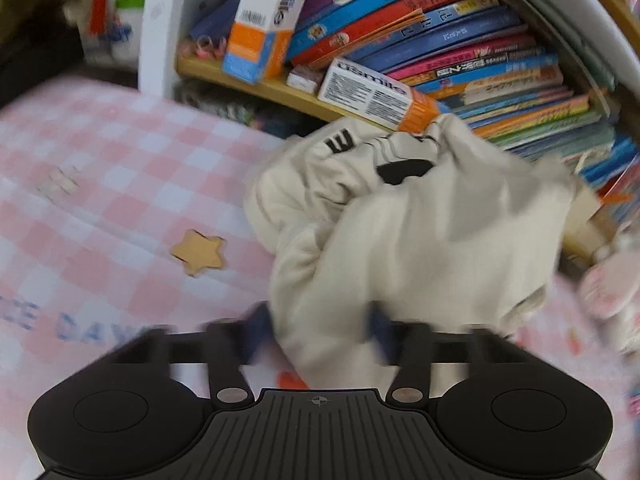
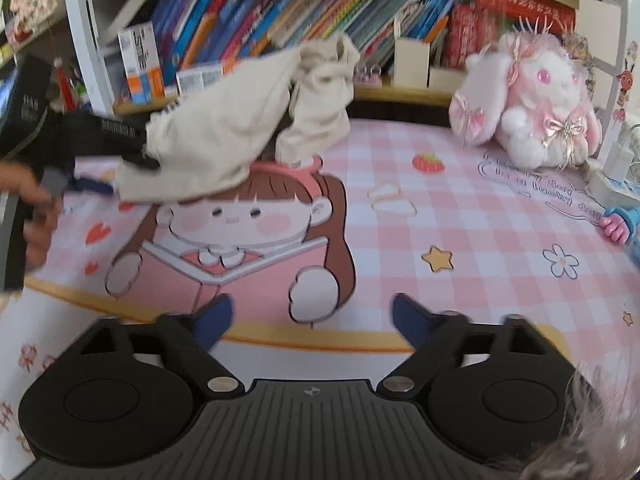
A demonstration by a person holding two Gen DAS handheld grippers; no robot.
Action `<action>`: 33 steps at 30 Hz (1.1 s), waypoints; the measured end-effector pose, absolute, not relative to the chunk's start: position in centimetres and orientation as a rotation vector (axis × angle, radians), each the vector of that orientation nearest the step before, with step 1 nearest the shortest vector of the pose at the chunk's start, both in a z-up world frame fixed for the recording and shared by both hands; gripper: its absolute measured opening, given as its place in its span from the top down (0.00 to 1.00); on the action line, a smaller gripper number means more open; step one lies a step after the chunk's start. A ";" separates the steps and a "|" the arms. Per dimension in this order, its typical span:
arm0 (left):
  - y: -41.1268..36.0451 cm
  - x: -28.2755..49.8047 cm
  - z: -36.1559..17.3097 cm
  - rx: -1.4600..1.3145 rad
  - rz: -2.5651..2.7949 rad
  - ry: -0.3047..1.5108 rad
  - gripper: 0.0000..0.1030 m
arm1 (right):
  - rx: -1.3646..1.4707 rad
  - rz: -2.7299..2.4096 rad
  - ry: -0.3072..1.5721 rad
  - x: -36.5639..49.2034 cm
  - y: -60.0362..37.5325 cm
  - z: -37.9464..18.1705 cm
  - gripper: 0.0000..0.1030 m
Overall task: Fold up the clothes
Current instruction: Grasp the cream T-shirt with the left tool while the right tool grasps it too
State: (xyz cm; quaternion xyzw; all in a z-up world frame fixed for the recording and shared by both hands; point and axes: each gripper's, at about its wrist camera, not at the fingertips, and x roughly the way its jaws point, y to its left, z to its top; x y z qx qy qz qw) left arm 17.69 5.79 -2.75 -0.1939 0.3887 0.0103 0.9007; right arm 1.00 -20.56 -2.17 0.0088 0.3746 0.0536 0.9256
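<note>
We're lifting the crumpled cream cotton garment (image 2: 224, 128) at ten o'clock, pinched in our left gripper (image 1: 320, 332); right gripper (image 2: 312, 316) gaping empty. Next, probably: spreading it flat on the pink checked mat (image 2: 460, 216).

matt, seemingly soft cream cloth garment (image 1: 420, 240)

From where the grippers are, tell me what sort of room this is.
Probably a child's bedroom or study corner: a bookshelf crammed with colourful books, a pink checked desk mat printed with a cartoon girl, and a pink plush rabbit sitting on it.
</note>
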 end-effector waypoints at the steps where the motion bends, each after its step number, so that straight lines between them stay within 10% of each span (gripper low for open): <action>1: 5.6 17.4 -2.6 -0.411 -0.004 0.801 0.90 | 0.010 0.114 0.769 1.0 -20.5 -2.1 0.37; 23: 2.3 -0.4 3.5 -0.363 -0.541 0.691 0.90 | -0.419 0.386 0.503 -3.5 -8.2 0.8 0.44; 26: 3.2 -1.4 3.8 -0.359 -0.558 0.708 0.79 | -0.441 0.352 0.499 -3.9 -7.9 0.9 0.88; 29: 4.7 -2.5 3.5 -0.278 -0.497 0.663 0.37 | -0.447 0.294 0.515 -3.9 -8.6 1.5 0.94; 33: 5.3 -3.0 2.2 -0.128 -0.415 0.645 0.30 | -0.386 0.208 0.520 -3.5 -10.6 3.9 0.94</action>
